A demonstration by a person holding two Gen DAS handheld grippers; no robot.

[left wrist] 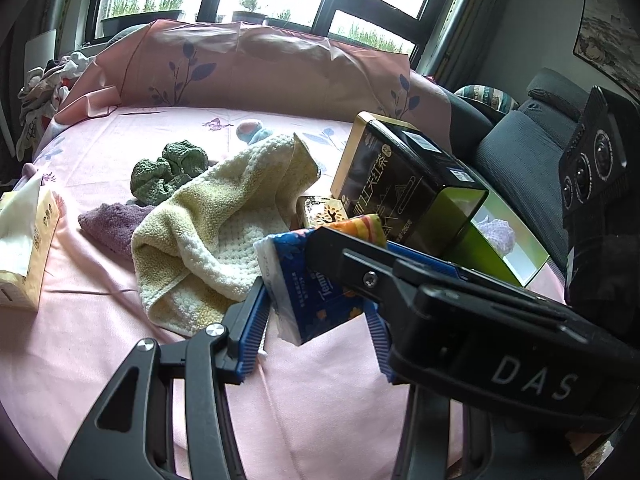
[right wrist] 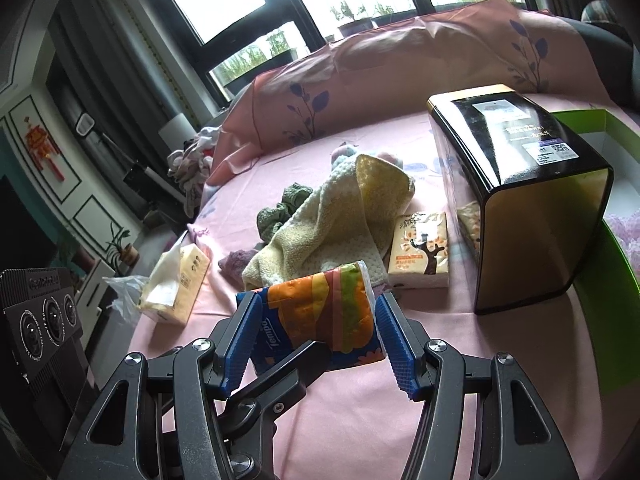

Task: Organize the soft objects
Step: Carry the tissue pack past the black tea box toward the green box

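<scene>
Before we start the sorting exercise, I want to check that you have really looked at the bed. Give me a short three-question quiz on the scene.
1. True or false: the yellow towel is neatly folded.
2. What sits between the fingers of the right gripper? A) blue tissue pack B) purple cloth C) black tin
3. Fill in: the crumpled cloth behind the towel is ____ in colour.

Key: 1 false, it lies rumpled on the pink sheet; 2 A; 3 green.
</scene>
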